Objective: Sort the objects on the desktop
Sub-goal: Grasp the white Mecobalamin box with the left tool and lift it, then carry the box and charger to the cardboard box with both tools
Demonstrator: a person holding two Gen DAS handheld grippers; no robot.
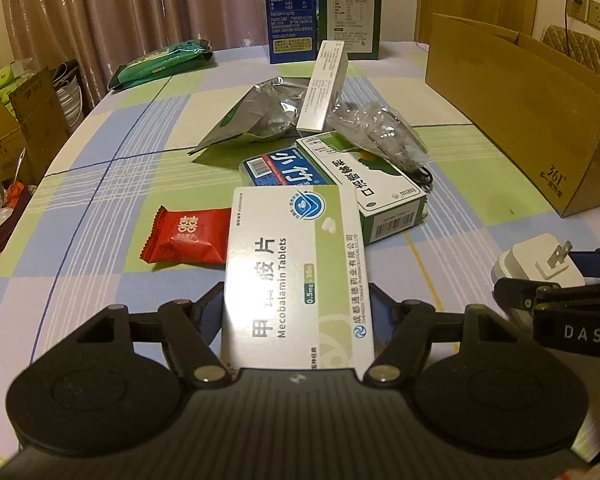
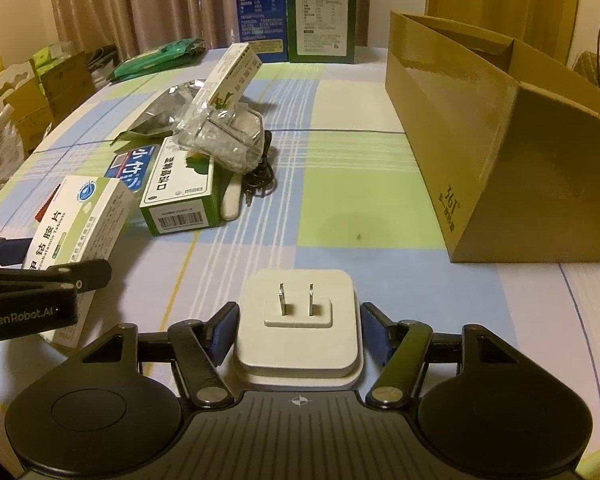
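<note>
Left tongs (image 1: 298,304) shut on the white pill box (image 1: 296,264), low in the middle of the frame, long side pointing away up the picture. Right tongs (image 2: 298,320) around the white plug block (image 2: 298,320), blue pads touching or almost touching its sides; cannot tell if squeezing, prongs up. Both things already inside their own tongs, so no reaching needed. Brown paper bag (image 2: 500,152) open at upper right, nearer the right tongs. Checked cloth on the surface (image 2: 340,200), more boxes piled left of middle, curtains behind.
</note>
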